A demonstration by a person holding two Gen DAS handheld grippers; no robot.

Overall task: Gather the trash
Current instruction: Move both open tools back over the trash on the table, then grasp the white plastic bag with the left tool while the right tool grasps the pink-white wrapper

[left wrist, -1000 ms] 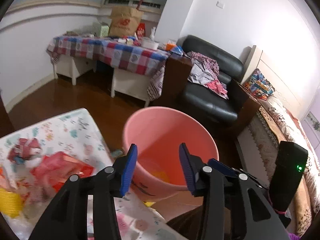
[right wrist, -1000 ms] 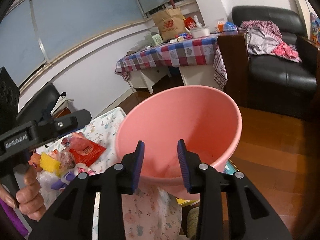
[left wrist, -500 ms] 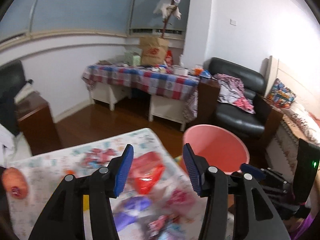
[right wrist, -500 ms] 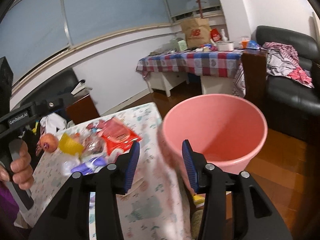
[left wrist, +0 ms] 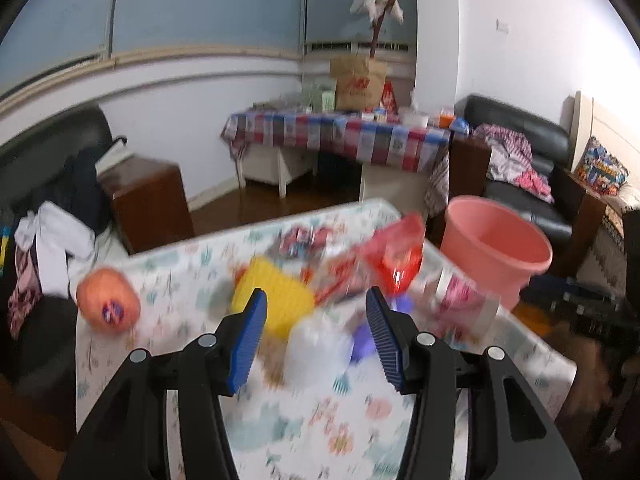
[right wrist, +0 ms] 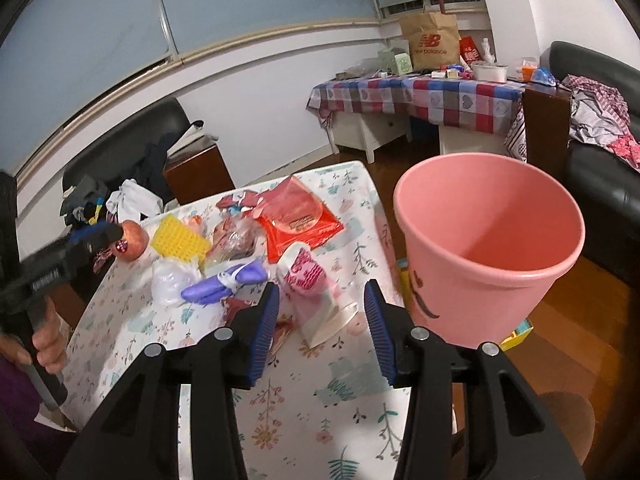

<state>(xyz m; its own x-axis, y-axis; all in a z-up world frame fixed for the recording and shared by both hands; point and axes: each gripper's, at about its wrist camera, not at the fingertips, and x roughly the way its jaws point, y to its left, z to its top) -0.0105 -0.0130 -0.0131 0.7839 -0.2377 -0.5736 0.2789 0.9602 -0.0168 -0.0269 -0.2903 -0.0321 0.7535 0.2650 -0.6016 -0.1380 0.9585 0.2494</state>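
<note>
My right gripper [right wrist: 320,326] hovers over the floral tablecloth [right wrist: 280,420], jaws spread and gripping nothing, with a pink-and-white packet [right wrist: 316,300] lying just beyond the tips. My left gripper [left wrist: 316,336] is likewise spread and empty (its view is smeared), above a white crumpled bag [left wrist: 316,348]. Past the packet lie a purple glove [right wrist: 224,284], a yellow sponge [right wrist: 178,242] and a red pouch [right wrist: 298,220]; an apple [right wrist: 130,240] sits at the far left edge. The pink bucket [right wrist: 488,240] stands right of the packet, beside the table.
</note>
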